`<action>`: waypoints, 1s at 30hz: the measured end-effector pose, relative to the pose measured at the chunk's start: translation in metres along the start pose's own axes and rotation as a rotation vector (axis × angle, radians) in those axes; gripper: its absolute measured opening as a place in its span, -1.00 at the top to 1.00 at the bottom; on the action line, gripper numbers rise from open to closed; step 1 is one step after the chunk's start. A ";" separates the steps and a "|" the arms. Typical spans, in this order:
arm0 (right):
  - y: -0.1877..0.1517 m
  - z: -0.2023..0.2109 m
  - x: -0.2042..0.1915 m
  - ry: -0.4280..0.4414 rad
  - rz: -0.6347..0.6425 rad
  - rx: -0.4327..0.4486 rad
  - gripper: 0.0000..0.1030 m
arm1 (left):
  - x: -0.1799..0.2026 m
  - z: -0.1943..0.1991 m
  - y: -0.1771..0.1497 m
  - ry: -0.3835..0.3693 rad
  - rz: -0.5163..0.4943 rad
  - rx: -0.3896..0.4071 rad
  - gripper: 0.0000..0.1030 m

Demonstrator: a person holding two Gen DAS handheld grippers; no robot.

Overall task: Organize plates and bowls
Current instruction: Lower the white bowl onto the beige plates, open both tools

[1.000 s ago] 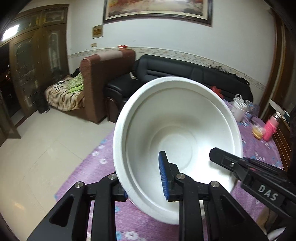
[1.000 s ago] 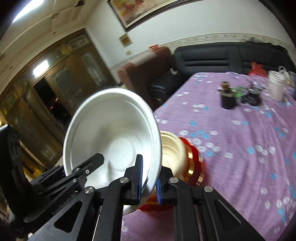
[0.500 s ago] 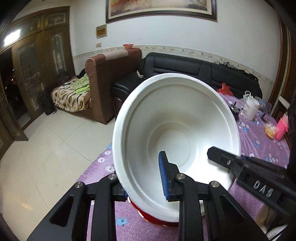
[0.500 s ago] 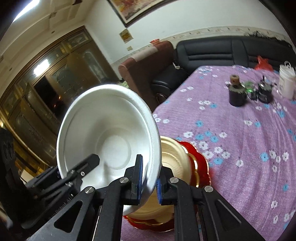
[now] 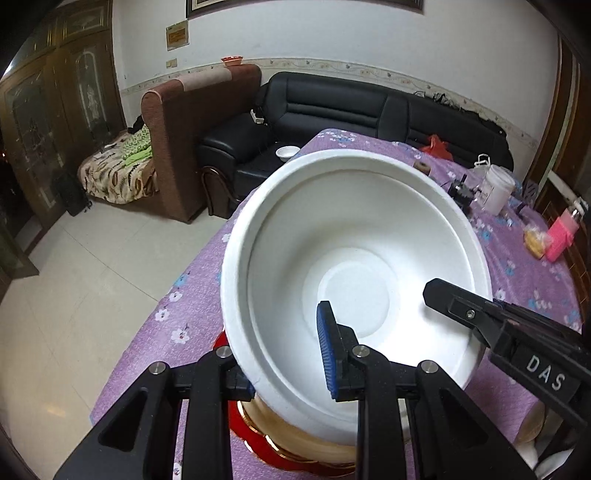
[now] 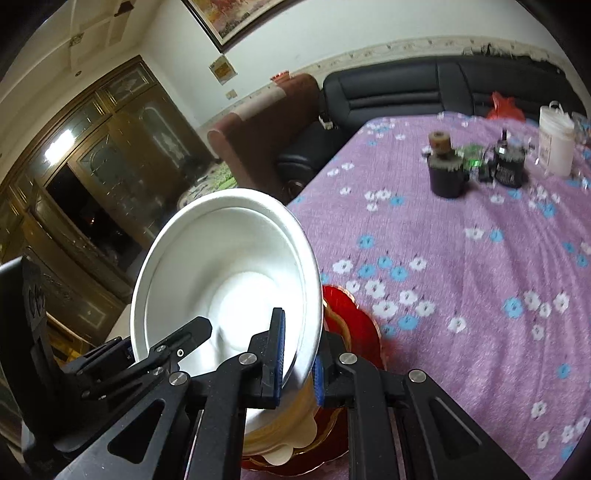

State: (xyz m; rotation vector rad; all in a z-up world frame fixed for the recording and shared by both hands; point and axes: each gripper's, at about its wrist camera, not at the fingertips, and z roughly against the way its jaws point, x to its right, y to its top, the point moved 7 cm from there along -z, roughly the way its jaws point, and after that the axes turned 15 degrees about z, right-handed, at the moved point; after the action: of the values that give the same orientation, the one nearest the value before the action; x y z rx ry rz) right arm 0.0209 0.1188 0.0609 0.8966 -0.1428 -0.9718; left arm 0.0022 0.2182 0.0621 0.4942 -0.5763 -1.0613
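The only legible text is "DAS", in white capitals on the black body of the right gripper (image 5: 476, 317). A yellow wall notice (image 5: 177, 35) carries print too small to read.

home living room | black sofa (image 5: 369, 110) | wooden cabinet (image 6: 110, 166) | floral tablecloth (image 6: 461, 258)

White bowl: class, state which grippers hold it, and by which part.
Both grippers hold the white bowl by its rim: the left gripper on one side, the right gripper on the opposite side, each with one finger inside, one outside.
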 end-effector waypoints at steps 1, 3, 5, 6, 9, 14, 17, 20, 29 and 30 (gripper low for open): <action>-0.002 -0.002 -0.001 0.007 -0.004 -0.007 0.71 | -0.002 0.000 -0.003 0.005 0.004 -0.001 0.53; -0.008 -0.006 -0.004 0.022 -0.002 -0.024 0.71 | -0.006 -0.001 -0.006 0.019 0.008 -0.012 0.53; -0.012 -0.009 -0.008 0.028 0.011 -0.037 0.69 | -0.011 -0.001 -0.011 0.029 0.014 -0.019 0.50; -0.014 -0.010 -0.011 0.029 0.021 -0.038 0.69 | -0.013 -0.001 -0.013 0.038 0.013 -0.019 0.47; -0.014 -0.011 -0.018 0.011 0.061 -0.035 0.68 | -0.016 0.000 -0.017 0.048 0.014 -0.013 0.30; -0.015 -0.013 -0.023 -0.055 0.120 -0.023 0.53 | -0.022 0.016 -0.013 0.057 0.033 0.051 -0.20; -0.014 -0.013 -0.028 -0.085 0.161 -0.008 0.34 | -0.030 0.027 -0.010 0.075 0.050 0.103 -0.39; -0.012 -0.012 -0.032 -0.097 0.182 0.012 0.07 | -0.040 0.030 -0.009 0.065 0.083 0.108 -0.39; -0.007 0.005 -0.045 -0.186 0.278 0.101 -0.34 | -0.062 0.035 -0.014 0.052 0.150 0.102 -0.40; -0.007 0.009 -0.044 -0.185 0.268 0.115 -0.34 | -0.064 0.037 -0.014 0.050 0.153 0.104 -0.40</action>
State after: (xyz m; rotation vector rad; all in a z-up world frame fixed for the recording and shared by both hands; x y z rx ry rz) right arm -0.0137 0.1456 0.0736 0.8660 -0.4685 -0.7996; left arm -0.0543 0.2667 0.0681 0.5577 -0.6172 -0.8746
